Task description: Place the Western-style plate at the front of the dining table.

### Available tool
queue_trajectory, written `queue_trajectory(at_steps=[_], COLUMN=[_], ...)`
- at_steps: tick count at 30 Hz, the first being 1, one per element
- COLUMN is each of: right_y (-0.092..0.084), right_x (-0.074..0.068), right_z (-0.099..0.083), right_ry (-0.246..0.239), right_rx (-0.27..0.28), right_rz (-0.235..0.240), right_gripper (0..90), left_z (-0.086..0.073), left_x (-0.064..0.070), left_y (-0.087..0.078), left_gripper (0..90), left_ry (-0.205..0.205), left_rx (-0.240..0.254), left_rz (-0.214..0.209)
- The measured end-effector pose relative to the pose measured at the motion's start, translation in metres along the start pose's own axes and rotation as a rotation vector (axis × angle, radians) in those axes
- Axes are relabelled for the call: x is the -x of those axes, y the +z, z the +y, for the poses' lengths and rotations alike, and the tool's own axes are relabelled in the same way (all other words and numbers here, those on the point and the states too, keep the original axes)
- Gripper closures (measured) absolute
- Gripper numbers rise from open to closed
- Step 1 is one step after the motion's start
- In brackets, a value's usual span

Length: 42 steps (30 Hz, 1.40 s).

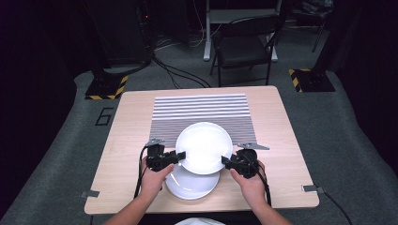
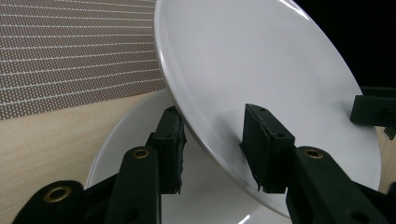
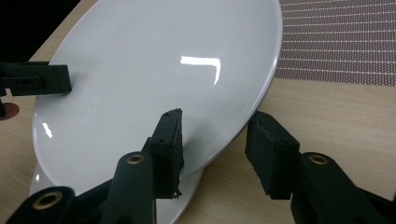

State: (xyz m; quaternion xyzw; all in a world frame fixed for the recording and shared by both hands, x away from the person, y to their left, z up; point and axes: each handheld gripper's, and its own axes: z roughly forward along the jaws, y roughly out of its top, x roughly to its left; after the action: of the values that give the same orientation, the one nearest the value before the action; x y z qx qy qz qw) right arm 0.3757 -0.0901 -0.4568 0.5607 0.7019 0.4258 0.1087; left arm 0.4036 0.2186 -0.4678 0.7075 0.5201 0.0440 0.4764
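Both grippers hold one white plate by opposite edges — the left gripper [image 1: 180, 154] has its jaws pinching the plate's left rim, and the right gripper [image 1: 224, 161] has its jaws on both sides of the right rim, though I cannot tell if they press it. This upper plate [image 1: 203, 147] sits partly over the striped mat [image 1: 202, 105] and partly over a second white plate [image 1: 190, 186], which lies on the wooden table [image 1: 126, 126] near the person's edge.
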Motion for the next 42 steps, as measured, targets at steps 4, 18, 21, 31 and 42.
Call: queue_trajectory(at_steps=[4, 18, 21, 31, 42], right_y=[0.001, 0.004, 0.005, 0.012, 0.018], right_x=[-0.001, -0.003, -0.004, -0.004, -0.003], right_z=[0.005, 0.018, 0.020, 0.026, 0.034], right_ry=[-0.010, -0.021, -0.023, -0.021, -0.015], right_rx=[0.005, 0.014, 0.013, 0.009, 0.020], right_rz=[0.000, -0.003, -0.004, -0.005, -0.002], right_gripper=[56.1, 56.1, 56.1, 56.1, 56.2], left_z=[0.005, 0.016, 0.018, 0.025, 0.032], left_x=[-0.001, -0.005, -0.006, -0.011, -0.016], left_y=[-0.001, -0.001, 0.000, 0.002, 0.005], left_gripper=[59.2, 59.2, 59.2, 59.2, 59.2], left_ry=[0.004, 0.004, 0.004, -0.003, -0.017], left_rx=[0.004, 0.015, 0.016, 0.013, 0.019], left_rz=[0.002, 0.011, 0.013, 0.022, 0.024])
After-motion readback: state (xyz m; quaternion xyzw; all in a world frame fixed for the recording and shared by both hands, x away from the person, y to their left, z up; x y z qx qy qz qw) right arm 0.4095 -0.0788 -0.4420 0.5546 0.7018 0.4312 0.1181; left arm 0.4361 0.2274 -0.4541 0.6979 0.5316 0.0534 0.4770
